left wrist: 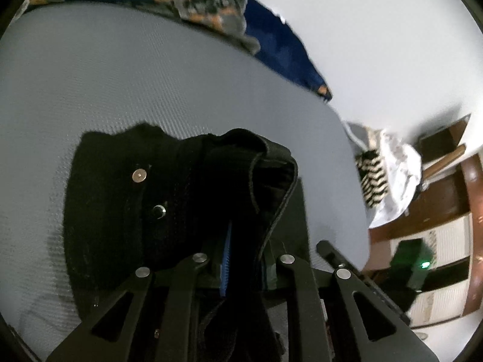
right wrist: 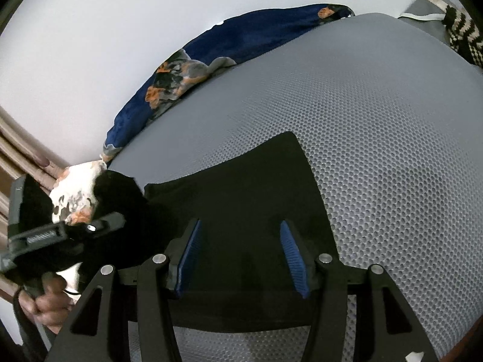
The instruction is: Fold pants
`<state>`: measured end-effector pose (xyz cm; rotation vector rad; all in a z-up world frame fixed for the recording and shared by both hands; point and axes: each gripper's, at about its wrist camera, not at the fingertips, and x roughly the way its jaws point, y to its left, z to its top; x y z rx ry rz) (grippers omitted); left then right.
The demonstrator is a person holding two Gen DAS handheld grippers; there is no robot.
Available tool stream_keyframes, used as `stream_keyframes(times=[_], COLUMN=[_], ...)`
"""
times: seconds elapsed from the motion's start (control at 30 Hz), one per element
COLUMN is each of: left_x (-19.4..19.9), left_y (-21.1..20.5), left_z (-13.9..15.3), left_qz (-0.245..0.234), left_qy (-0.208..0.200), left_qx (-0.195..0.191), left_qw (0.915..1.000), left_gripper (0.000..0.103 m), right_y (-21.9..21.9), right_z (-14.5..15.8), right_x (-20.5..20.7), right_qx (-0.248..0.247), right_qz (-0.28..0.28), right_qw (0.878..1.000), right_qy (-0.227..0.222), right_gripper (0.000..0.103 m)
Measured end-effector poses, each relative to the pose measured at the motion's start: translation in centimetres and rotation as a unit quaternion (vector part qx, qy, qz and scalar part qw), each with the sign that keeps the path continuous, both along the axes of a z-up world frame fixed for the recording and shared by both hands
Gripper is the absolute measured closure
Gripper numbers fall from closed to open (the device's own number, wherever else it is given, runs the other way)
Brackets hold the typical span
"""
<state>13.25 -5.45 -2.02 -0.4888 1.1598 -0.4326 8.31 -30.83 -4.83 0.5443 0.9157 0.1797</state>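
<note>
While unlabelled, black pants [left wrist: 126,211] show two plain metal buttons [left wrist: 139,176].

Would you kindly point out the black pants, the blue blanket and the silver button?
Pants [right wrist: 241,187]: right wrist view, flat middle of the cloth.
Blanket [right wrist: 241,39]: right wrist view, plain blue stretch by the wall.
Button [left wrist: 139,176]: left wrist view, its face, on the waistband.

Grey mesh mattress [right wrist: 377,150], with a navy floral blanket [right wrist: 241,45] bunched along its far edge against the wall [right wrist: 90,45], and a zigzag knit [left wrist: 372,181] off its corner.
</note>
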Motion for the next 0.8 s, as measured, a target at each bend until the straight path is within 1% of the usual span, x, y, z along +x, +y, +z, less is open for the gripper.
stream_keyframes(times=[0.03, 0.1, 0.23, 0.27, 0.3, 0.37, 0.43, 0.47, 0.5, 0.6, 0.7, 0.73, 0.8], left_x=[-0.1, -0.4, -1.0, -1.2, -1.4, -1.8, -2.4, -2.5, -2.7, -2.9, -3.1, -3.2, -3.6], left_y=[-0.9, -1.9, -2.9, -3.0, -3.0, -2.6, -1.6, -0.9, 0.0, 3.1, 6.8, 7.5, 9.2], left_z=[-0.5, -0.8, -0.9, -0.4, 0.1, 1.4, 2.7, 3.0, 3.1, 3.0, 1.9, 1.5, 0.6], left_qz=[-0.005, -0.012, -0.028, -0.031, -0.033, -0.035, -0.034, -0.029, -0.021, 0.016, 0.059, 0.067, 0.085], left_qy=[0.000, -0.002, 0.005, -0.006, -0.018, -0.050, -0.079, -0.086, -0.091, -0.094, -0.077, -0.072, -0.058], left_qx=[0.016, 0.036, 0.009, 0.009, 0.013, 0.031, 0.049, 0.058, 0.067, 0.093, 0.116, 0.122, 0.135], left_qw=[0.9999, 0.9993, 0.9995, 0.9995, 0.9992, 0.9976, 0.9951, 0.9942, 0.9933, 0.9912, 0.9884, 0.9877, 0.9855], left_gripper=[0.085, 0.082, 0.071, 0.069, 0.062, 0.054, 0.053, 0.052, 0.051, 0.050, 0.050, 0.050, 0.050], right_y=[-0.2, -0.3, -0.3, -0.3, -0.4, -0.5, -0.4, -0.2, 0.1, 1.1, 2.2, 2.5, 2.9], right_z=[0.0, 0.1, 0.2, 0.2, 0.1, 0.0, -0.3, -0.6, -1.2, -2.5, -3.6, -3.9, -4.5], right_x=[-0.1, -0.4, 0.0, 0.0, 0.1, 0.3, 0.8, 1.0, 1.5, 2.6, 3.6, 3.9, 4.7], right_qx=[0.003, 0.006, 0.009, 0.011, 0.012, 0.014, 0.032, 0.045, 0.068, 0.117, 0.130, 0.131, 0.142], right_qz=[0.001, 0.005, 0.010, 0.011, 0.012, 0.020, 0.045, 0.062, 0.091, 0.151, 0.182, 0.188, 0.202], right_qw=[1.000, 1.000, 1.000, 1.000, 1.000, 1.000, 0.998, 0.997, 0.993, 0.980, 0.971, 0.970, 0.965], right_qy=[0.000, 0.000, 0.001, 0.001, 0.003, 0.006, 0.016, 0.024, 0.037, 0.063, 0.081, 0.085, 0.092], right_gripper=[0.051, 0.051, 0.051, 0.051, 0.051, 0.051, 0.051, 0.051, 0.051, 0.051, 0.050, 0.050, 0.047])
